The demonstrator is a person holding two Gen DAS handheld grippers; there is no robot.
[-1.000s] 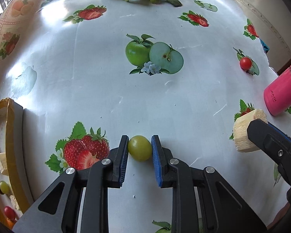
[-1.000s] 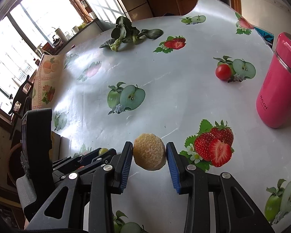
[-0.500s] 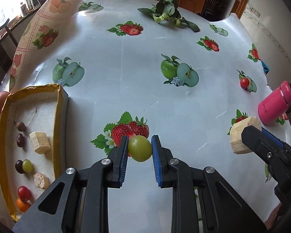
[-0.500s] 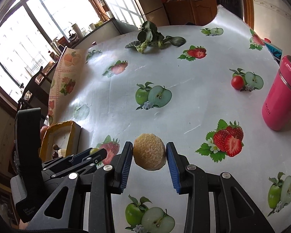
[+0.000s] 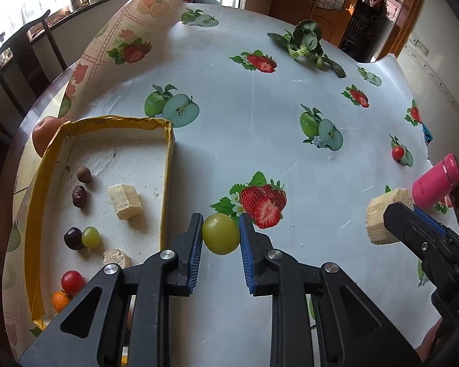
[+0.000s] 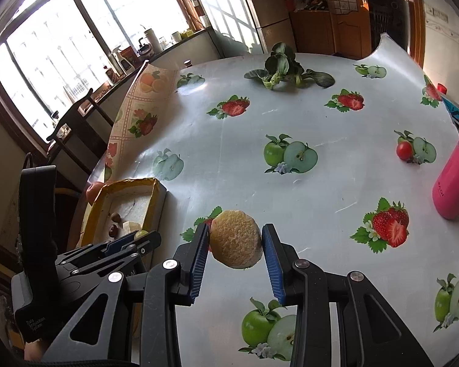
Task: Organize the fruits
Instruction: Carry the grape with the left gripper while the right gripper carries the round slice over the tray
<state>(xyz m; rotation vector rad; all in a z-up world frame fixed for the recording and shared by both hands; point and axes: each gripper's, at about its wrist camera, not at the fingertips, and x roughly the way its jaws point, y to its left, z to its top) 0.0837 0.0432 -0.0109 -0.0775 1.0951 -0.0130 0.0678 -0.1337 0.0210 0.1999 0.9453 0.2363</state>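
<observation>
My left gripper [image 5: 220, 238] is shut on a green grape [image 5: 220, 234] and holds it above the table, just right of the yellow-rimmed tray [image 5: 167, 165]. The tray holds several fruits and pale chunks, among them a green grape [image 5: 91, 236], a red tomato [image 5: 72, 281] and a pale chunk [image 5: 125, 201]. My right gripper [image 6: 236, 240] is shut on a pale yellow fruit chunk [image 6: 236, 238], held in the air; it shows at the right of the left wrist view [image 5: 382, 220]. The tray [image 6: 154, 198] lies at the left of the right wrist view, behind the left gripper [image 6: 131, 240].
A small red tomato [image 6: 404, 150] lies on the fruit-print tablecloth at the far right [image 5: 397, 152]. A pink flask [image 6: 453, 180] stands near the right edge. A leafy green vegetable [image 5: 304, 44] lies at the back. A peach-coloured fruit [image 5: 44, 130] sits beyond the tray's far left corner.
Both grippers have risen and drawn back with their loads. The left gripper lifted the grape off the table, and the tray has come into full view at its left.
</observation>
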